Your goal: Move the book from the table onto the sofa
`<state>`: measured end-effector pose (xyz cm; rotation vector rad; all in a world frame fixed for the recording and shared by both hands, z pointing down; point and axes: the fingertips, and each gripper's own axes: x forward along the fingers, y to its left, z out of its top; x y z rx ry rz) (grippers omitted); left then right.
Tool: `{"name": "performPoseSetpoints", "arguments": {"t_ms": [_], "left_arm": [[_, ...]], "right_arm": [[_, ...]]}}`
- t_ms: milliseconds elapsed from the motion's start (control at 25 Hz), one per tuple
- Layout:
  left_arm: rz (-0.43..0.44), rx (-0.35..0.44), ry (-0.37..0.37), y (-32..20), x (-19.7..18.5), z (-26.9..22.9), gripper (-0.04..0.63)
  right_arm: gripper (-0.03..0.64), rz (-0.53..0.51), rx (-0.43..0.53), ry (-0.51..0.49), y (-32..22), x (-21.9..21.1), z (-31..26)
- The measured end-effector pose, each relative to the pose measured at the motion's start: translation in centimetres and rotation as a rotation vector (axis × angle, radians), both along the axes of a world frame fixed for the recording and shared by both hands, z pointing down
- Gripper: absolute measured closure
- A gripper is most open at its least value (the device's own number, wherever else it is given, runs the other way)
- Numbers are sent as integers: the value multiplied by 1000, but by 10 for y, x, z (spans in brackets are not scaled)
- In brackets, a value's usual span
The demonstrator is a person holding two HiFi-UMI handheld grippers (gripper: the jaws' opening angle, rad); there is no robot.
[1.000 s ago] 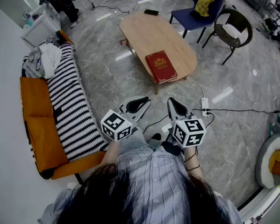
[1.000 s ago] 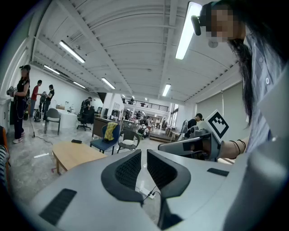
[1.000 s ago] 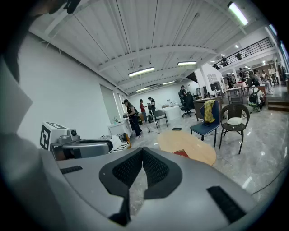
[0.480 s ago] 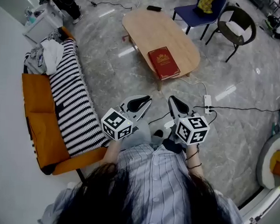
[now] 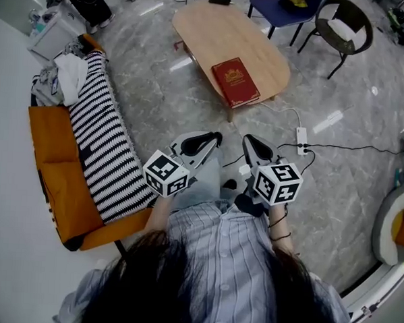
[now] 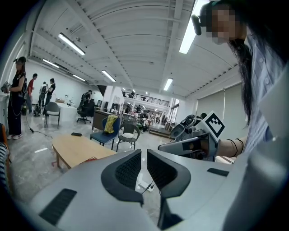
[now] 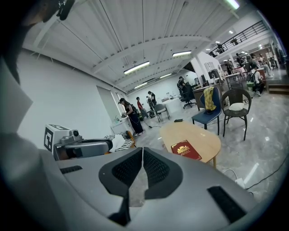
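A red book (image 5: 235, 81) with a gold emblem lies near the front end of an oval wooden table (image 5: 222, 37); the right gripper view shows the book (image 7: 185, 149) too. An orange sofa (image 5: 52, 176) with a black-and-white striped blanket (image 5: 105, 145) stands along the left wall. My left gripper (image 5: 215, 136) and right gripper (image 5: 246, 141) are held side by side close to my body, well short of the table. Both are shut with nothing between the jaws. From the left gripper (image 6: 143, 153) the table (image 6: 76, 151) shows ahead to the left.
A blue chair (image 5: 288, 6) and a dark round chair (image 5: 341, 26) stand beyond the table. A white power strip (image 5: 302, 139) and black cables lie on the marble floor to the right. White clothes (image 5: 71, 76) are piled at the sofa's far end. People stand in the distance.
The table and book have shifted slightly up in the head view. Both grippers have stayed shut and near the body, with the left marker cube tilted a little.
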<state>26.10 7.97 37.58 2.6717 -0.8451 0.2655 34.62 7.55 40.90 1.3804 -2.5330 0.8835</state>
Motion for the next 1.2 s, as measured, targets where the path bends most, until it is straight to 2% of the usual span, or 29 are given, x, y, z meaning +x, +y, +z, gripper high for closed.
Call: {"name": "performPoseSetpoints", "arguments": {"t_ms": [280, 560, 960, 1200], "left_arm": [[45, -37, 11, -50, 14, 13, 565], [98, -93, 1, -126, 22, 39, 565], [28, -252, 10, -239, -34, 95, 565], [71, -271, -72, -307, -45, 158, 565]], "right_arm": [[594, 57, -40, 13, -39, 18, 13], [594, 135, -122, 34, -100, 41, 40], [592, 219, -304, -10, -206, 50, 108], [592, 326, -315, 25, -266, 71, 153]]}}
